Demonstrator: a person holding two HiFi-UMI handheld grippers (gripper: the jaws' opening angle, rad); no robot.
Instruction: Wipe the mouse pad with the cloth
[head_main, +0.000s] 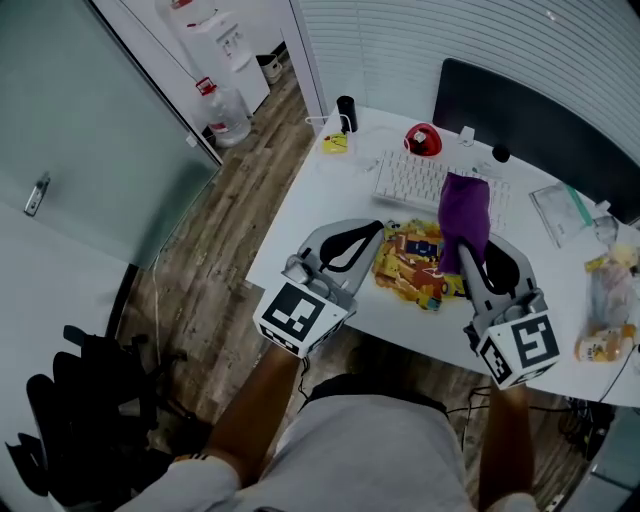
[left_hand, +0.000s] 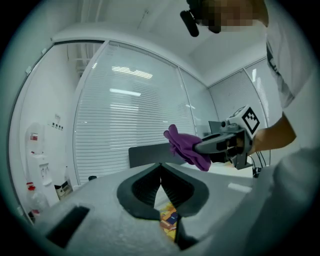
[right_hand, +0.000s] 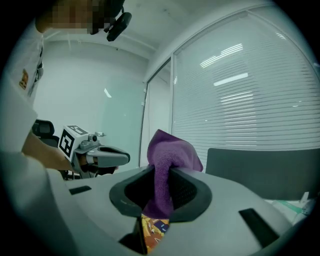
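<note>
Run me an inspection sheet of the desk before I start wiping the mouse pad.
Surface: white desk, crowded at centre and right.
Job's things: mouse pad flat near the front edge; cloth held up by the right gripper.
Clutter: keyboard, red round item, black cup, bags at right.
Grippers: left gripper shut, empty; right gripper shut on cloth.
Cables: dark leads under the desk.
Surroundings: monitor, water dispenser, chair, wood floor.

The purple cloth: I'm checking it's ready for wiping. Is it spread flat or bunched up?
Bunched up. The cloth is pinched in the right tongs and sticks out past them as a crumpled wad.
</note>
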